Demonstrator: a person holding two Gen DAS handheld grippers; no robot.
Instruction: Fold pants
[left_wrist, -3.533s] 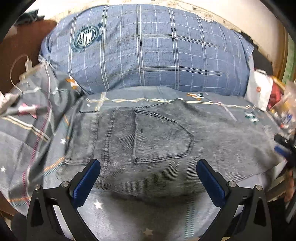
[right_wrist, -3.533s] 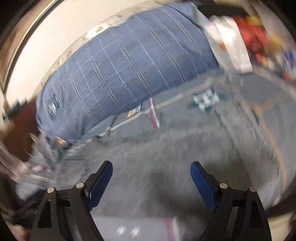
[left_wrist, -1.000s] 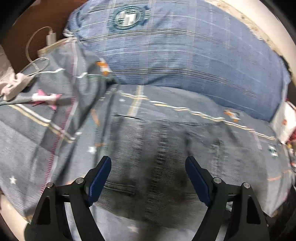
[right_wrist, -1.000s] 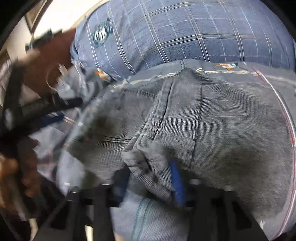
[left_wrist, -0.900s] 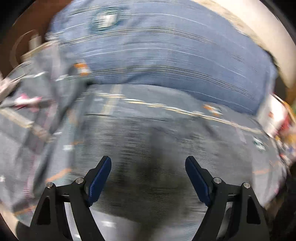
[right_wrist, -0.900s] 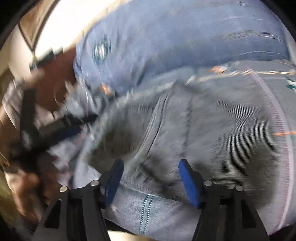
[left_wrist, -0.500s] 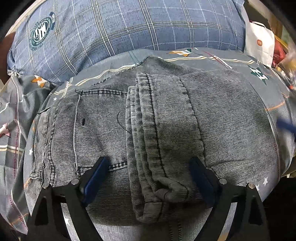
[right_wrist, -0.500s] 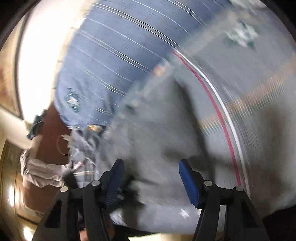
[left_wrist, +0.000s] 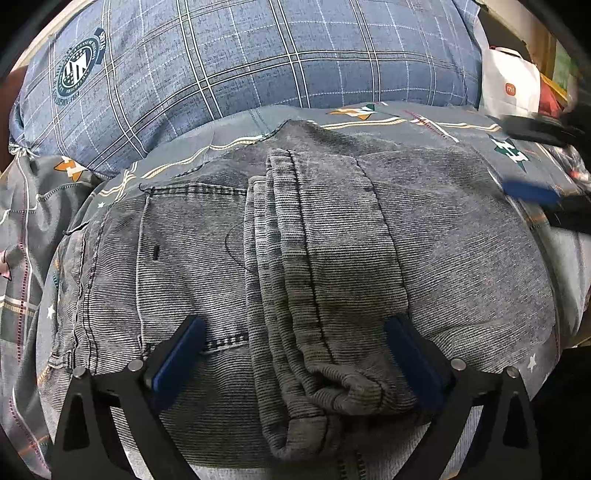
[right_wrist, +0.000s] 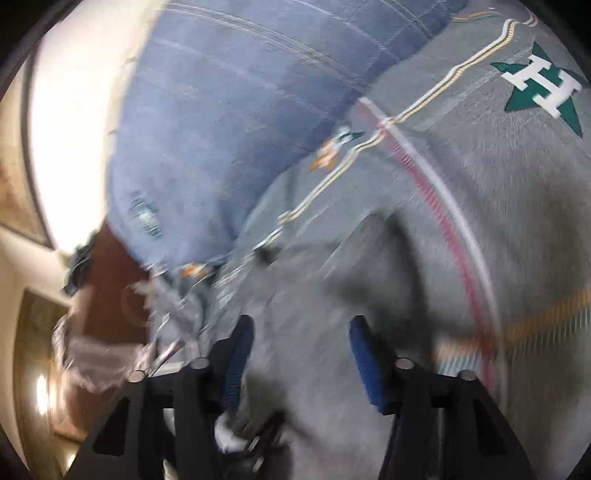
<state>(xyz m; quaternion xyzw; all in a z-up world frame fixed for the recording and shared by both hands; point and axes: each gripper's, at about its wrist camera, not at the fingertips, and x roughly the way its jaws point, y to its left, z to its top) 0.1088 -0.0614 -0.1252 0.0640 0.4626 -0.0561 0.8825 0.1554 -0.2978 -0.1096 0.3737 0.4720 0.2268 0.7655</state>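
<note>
Grey corduroy-look pants (left_wrist: 332, 229) lie folded on the bed, the legs doubled back over the seat, with their hems in a thick ridge (left_wrist: 295, 369) at the near edge. My left gripper (left_wrist: 295, 345) hangs just above them with its jaws opening wide. The ridge lies between the blue pads (left_wrist: 177, 354), which do not press on it. A blue pad (left_wrist: 528, 192) of my right gripper shows at the right edge of that view. In the blurred right wrist view my right gripper (right_wrist: 303, 356) is opening, with nothing between its fingers and grey cloth (right_wrist: 388, 266) beneath.
A big blue plaid pillow (left_wrist: 258, 66) runs along the far side of the bed. The grey patterned bedsheet (left_wrist: 424, 122) surrounds the pants. A white bag (left_wrist: 511, 88) and clutter sit at the far right. The bed's edge drops off at the lower right.
My right gripper let go of the pant hems it held a second ago and swung off to the right. My left gripper came down over the folded pants and spread wider.
</note>
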